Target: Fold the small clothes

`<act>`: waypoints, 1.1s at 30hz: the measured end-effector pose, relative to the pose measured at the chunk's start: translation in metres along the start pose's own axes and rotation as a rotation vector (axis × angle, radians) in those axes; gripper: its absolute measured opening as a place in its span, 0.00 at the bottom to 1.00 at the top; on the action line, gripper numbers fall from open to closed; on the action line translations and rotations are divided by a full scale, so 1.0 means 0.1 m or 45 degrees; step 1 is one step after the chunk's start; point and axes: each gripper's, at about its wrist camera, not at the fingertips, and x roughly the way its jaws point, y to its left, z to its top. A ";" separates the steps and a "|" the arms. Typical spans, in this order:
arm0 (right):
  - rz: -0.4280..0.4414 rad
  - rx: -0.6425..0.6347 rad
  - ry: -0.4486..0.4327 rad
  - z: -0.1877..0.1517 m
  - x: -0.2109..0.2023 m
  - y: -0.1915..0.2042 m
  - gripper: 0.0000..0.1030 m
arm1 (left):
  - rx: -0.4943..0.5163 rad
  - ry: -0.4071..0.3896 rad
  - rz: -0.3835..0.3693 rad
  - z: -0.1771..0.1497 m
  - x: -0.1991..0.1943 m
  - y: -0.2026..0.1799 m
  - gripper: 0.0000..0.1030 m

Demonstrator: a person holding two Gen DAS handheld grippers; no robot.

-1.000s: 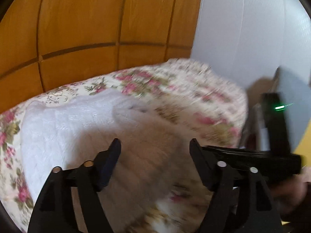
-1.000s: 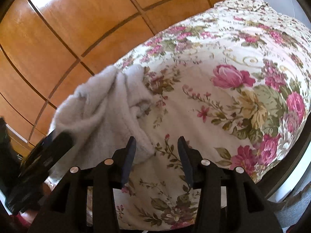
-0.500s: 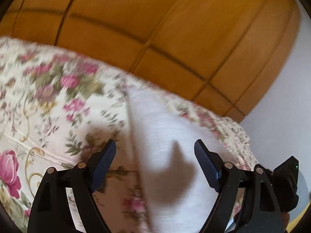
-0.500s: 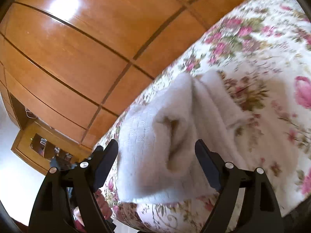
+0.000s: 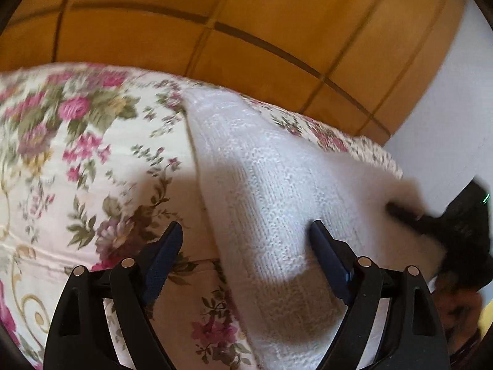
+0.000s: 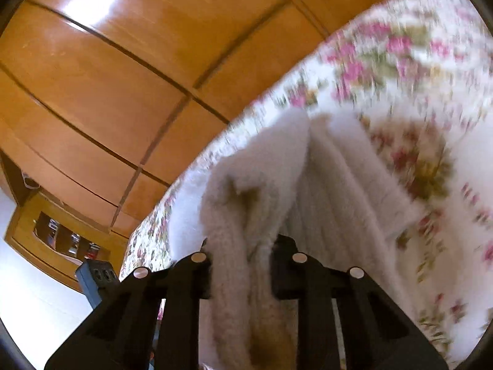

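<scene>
Right gripper [image 6: 242,257] jaws just closed, clamping white knit [image 6: 277,185]. Left gripper [image 5: 246,246] wide open, nothing pinched. Knit lies on floral bedspread [image 5: 77,154], spanning 12 to 5 o'clock in left view.

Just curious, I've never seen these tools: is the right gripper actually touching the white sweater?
Touching. In the right wrist view the right gripper has closed its jaws on a bunched fold of the white sweater.
</scene>
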 end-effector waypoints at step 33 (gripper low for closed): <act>-0.437 -0.298 -0.141 -0.04 0.23 -0.45 0.07 | 0.173 0.008 0.061 -0.27 0.00 -0.47 0.81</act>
